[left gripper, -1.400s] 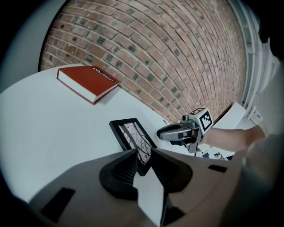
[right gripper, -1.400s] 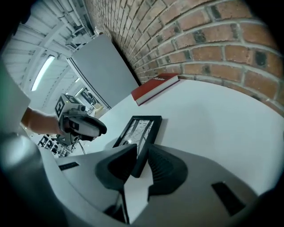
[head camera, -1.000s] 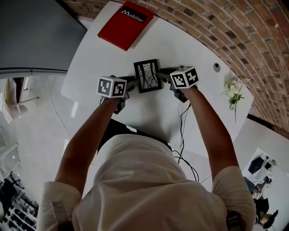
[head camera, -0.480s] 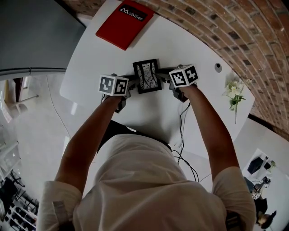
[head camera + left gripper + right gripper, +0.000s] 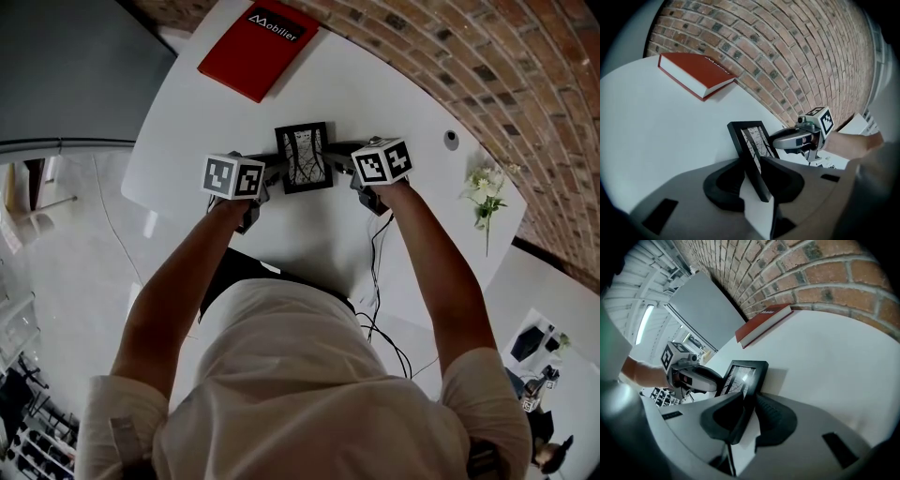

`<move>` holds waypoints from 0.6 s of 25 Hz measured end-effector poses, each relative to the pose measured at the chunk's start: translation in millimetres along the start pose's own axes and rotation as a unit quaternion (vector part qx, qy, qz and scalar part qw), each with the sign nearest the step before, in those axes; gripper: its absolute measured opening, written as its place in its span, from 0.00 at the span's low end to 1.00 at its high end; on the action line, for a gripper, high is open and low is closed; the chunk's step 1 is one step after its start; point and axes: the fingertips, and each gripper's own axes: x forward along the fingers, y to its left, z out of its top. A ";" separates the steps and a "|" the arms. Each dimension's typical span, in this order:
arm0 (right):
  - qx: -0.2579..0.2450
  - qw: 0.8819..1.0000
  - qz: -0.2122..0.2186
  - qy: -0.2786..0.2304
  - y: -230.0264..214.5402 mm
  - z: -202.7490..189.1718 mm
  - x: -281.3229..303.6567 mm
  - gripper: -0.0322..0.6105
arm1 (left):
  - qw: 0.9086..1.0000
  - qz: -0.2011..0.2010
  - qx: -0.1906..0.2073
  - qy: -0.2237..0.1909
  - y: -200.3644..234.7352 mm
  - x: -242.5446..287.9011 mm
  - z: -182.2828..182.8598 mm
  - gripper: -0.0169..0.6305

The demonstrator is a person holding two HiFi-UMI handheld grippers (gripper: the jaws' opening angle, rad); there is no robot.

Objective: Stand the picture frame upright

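Note:
A black picture frame (image 5: 304, 157) with a black-and-white print stands nearly upright on the white table (image 5: 375, 94), held from both sides. My left gripper (image 5: 275, 172) has the frame's left edge (image 5: 752, 150) between its jaws, and they are closing on it with the pads against it. From the other side, my right gripper (image 5: 336, 161) is shut on the right edge (image 5: 743, 376). Each gripper view shows the opposite gripper beyond the frame: the right gripper (image 5: 777, 140) and the left gripper (image 5: 718, 379).
A red book (image 5: 260, 49) lies at the table's far left corner, near the brick wall. A small bunch of white flowers (image 5: 485, 192) sits at the right edge. A round grommet (image 5: 451, 138) is in the tabletop. A black cable (image 5: 380, 253) hangs off the near edge.
Almost nothing: both grippers keep the frame's sides, and the frame has shifted very slightly left and squarer to me.

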 end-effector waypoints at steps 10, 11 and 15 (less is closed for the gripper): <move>-0.048 0.998 0.003 -0.046 32.6 29.7 -10.6 0.15 | 0.998 0.034 0.041 -0.035 2.0 -35.2 15.3 0.18; -0.051 0.997 0.003 -0.050 35.4 32.7 -10.3 0.15 | 0.997 0.039 0.047 -0.039 3.0 -39.1 17.4 0.18; -0.069 0.995 0.003 -0.066 49.1 43.4 -10.8 0.13 | 0.994 0.056 0.070 -0.055 5.7 -56.5 26.6 0.16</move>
